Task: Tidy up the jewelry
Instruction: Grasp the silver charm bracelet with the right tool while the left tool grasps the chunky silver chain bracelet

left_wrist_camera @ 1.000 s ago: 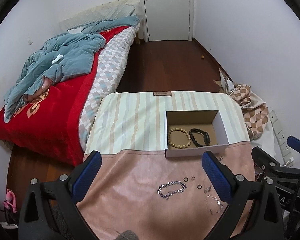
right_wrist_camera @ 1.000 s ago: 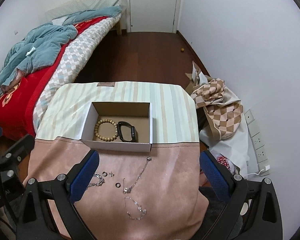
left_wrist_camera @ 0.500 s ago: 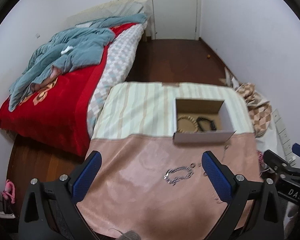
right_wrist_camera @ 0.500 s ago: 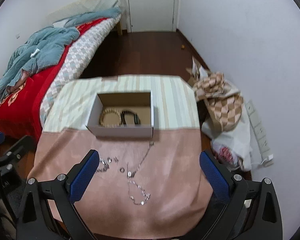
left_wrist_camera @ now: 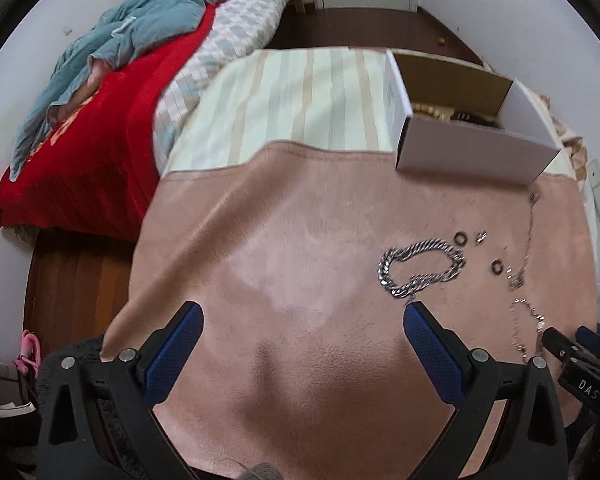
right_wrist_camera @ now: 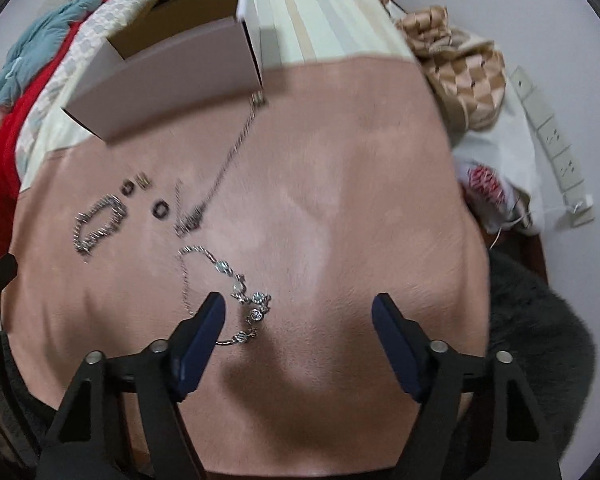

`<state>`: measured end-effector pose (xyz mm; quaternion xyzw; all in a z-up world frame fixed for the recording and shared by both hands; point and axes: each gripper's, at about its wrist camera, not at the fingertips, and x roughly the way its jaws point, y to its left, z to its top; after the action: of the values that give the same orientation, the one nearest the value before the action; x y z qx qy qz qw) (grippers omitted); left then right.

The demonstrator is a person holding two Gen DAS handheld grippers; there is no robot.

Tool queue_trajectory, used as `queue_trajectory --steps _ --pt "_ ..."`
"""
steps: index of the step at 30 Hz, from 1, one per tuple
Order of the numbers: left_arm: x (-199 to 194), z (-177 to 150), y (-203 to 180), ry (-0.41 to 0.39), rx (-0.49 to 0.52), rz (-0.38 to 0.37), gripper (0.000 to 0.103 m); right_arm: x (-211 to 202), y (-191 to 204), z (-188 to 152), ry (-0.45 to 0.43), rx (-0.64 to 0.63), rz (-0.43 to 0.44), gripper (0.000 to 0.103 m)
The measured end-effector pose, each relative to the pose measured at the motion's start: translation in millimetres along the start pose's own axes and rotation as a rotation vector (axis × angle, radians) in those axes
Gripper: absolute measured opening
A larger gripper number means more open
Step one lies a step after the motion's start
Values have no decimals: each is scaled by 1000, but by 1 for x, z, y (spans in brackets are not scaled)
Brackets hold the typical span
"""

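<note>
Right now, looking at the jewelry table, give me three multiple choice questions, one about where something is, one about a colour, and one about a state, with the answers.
1. Where does the chunky chain bracelet lie?
A. inside the box
B. on the pink cloth
C. on the bed

2. What colour are the pads of the right gripper?
A. blue
B. red
C. white

3. How does the right gripper stand?
A. shut on a ring
B. shut on the charm bracelet
C. open, holding nothing

Answers: 1 B, it rests on the pink cloth in front of the white box. 2 A, both pads are dark blue. 3 C, the jaws stand wide apart, with the charm bracelet lying loose beside its left finger.
</note>
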<state>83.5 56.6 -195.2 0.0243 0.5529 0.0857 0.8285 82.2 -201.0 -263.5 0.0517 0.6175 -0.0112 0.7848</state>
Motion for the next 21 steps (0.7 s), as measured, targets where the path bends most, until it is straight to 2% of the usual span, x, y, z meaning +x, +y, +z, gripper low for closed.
queue_trajectory --steps 3,5,6,7,11,16,17,19,20,21 --pt "10 0 0 13 4 -5 102 3 12 -7 -32 -37 -21 63" --pt "15 3 0 22 -5 -13 102 2 21 -10 -62 -69 -54 49" --pt "18 6 0 28 -13 -24 102 0 25 -11 -83 -83 -73 32" --pt "22 8 1 41 -23 -40 102 -2 28 -12 -96 -94 -66 7" --pt "39 15 4 99 -82 -130 102 -5 32 -10 -96 -86 -43 4" --pt "55 21 -10 130 -73 -195 100 -18 28 -3 -137 -53 -10 4" --pt "57 23 -14 130 -60 -197 97 -20 26 0 -142 -47 -4 4" --pt "61 25 -24 136 -25 -196 77 -24 24 5 -153 -33 8 4" --pt "63 25 -30 141 -6 -191 72 -23 21 9 -153 -29 11 4" --pt "65 25 -33 144 8 -193 59 -24 19 11 -157 -21 16 4"
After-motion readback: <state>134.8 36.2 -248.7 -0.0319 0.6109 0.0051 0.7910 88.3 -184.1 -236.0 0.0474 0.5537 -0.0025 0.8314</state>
